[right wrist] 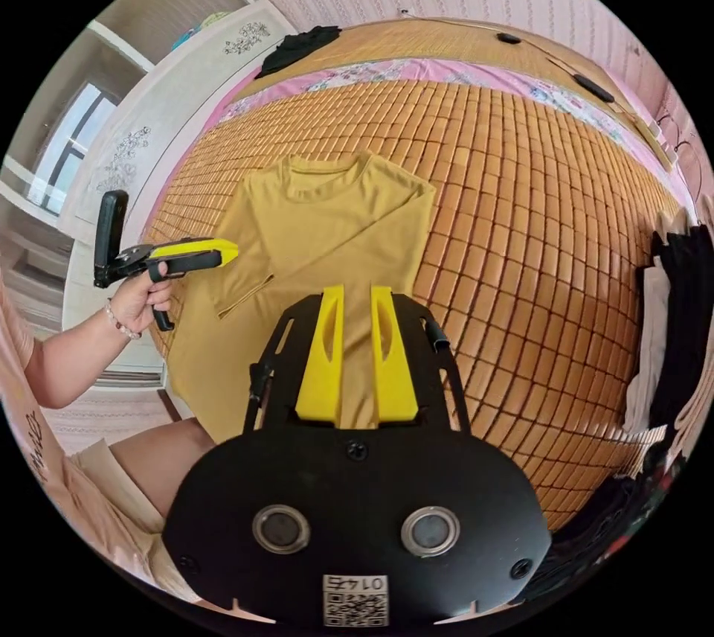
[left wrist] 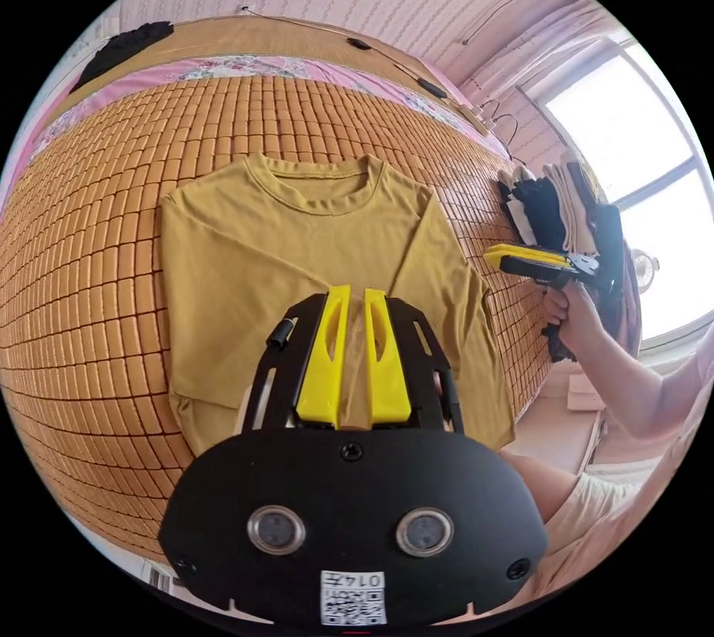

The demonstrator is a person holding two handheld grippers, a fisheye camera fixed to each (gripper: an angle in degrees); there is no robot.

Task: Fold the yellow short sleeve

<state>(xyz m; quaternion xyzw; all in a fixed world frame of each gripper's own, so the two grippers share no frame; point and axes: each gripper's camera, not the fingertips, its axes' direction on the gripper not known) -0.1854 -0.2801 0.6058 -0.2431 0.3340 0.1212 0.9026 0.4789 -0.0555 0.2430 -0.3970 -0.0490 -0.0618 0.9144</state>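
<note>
Mustard knit shirt (left wrist: 297,257) lying flat, sleeves folded inward, tiled bamboo mat (left wrist: 82,280)

A bamboo mat (left wrist: 89,280) covers the bed, a black garment (left wrist: 123,49) lies near the far wall, and stacked clothes (left wrist: 565,205) sit by the window (left wrist: 639,168).

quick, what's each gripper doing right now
Left gripper: jaws slightly apart, holding nothing, above the shirt.
Right gripper: jaws slightly apart, holding nothing, also above the shirt.
</note>
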